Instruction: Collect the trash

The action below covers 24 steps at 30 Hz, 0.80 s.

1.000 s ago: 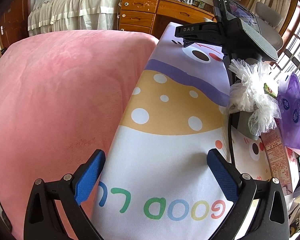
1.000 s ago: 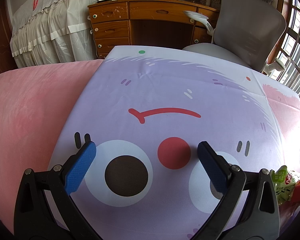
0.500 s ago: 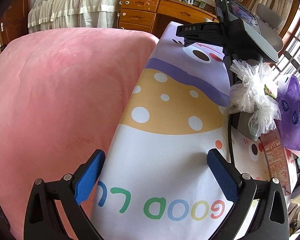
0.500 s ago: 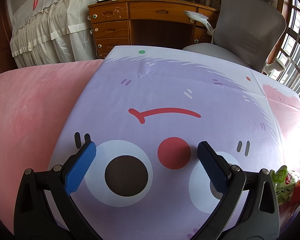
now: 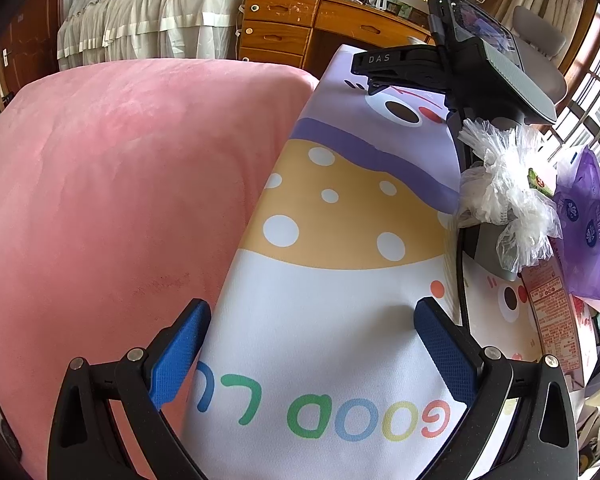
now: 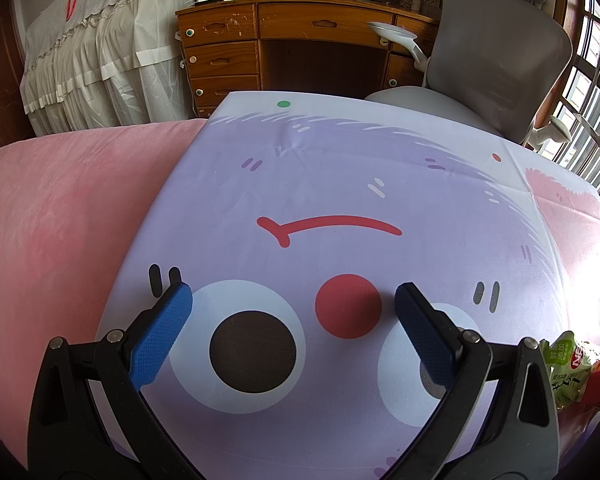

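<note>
Pink plush cover [image 5: 112, 184] lies under a printed cartoon mat [image 5: 340, 280] that serves as the bench top, with a wooden desk [image 6: 284, 40] and a grey office chair [image 6: 496, 52] beyond the mat.

Only the left wrist view shows the mat's coloured letters "GOOD LU" and the trash at the mat's right edge: a crumpled clear plastic bag [image 5: 500, 188], a purple tissue pack [image 5: 588, 224] and a pink printed wrapper [image 5: 552, 312]. It also shows the right tool [image 5: 372, 76] marked "DAS", above the mat's far end. The right wrist view instead shows the mat's purple face and a green snack packet [image 6: 568, 364] at the mat's right edge.

The left tool [image 5: 312, 344] is released, fingers spread over the mat; the right tool likewise gapes, grasping nothing.
</note>
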{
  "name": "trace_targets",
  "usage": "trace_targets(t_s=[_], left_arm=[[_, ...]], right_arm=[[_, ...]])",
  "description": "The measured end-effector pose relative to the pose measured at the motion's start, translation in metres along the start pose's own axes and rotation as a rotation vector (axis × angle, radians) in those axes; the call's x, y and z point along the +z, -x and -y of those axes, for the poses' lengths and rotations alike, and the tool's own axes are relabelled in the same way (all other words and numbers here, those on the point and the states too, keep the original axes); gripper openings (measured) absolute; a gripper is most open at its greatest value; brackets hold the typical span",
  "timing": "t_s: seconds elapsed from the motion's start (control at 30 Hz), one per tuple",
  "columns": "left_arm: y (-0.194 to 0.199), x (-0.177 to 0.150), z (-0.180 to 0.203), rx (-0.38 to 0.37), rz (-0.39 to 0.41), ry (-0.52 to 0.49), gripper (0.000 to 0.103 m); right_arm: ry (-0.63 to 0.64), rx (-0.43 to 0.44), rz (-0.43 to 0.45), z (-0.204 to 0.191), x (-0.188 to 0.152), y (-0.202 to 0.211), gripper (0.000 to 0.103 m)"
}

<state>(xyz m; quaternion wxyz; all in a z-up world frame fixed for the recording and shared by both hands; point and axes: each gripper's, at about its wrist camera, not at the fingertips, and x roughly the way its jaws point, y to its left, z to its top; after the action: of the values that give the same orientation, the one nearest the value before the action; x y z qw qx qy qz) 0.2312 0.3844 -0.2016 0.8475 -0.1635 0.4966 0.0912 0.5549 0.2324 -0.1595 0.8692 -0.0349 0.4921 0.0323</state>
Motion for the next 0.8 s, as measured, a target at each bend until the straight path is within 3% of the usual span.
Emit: trace_targets(t_s=[0.57, 0.73, 0.8], left_arm=[[-0.003, 0.003, -0.005, -0.027, -0.021, 0.019, 0.102], [0.001, 0.003, 0.006, 0.026, -0.006, -0.034, 0.102], [-0.002, 0.009, 0.007, 0.009, -0.085, -0.016, 0.102]], right_arm=[[0.000, 0.000, 0.000, 0.001, -0.002, 0.003, 0.101], [0.000, 0.000, 0.000, 0.001, -0.003, 0.003, 0.101], [0.000, 0.000, 0.000, 0.001, -0.002, 0.002, 0.101]])
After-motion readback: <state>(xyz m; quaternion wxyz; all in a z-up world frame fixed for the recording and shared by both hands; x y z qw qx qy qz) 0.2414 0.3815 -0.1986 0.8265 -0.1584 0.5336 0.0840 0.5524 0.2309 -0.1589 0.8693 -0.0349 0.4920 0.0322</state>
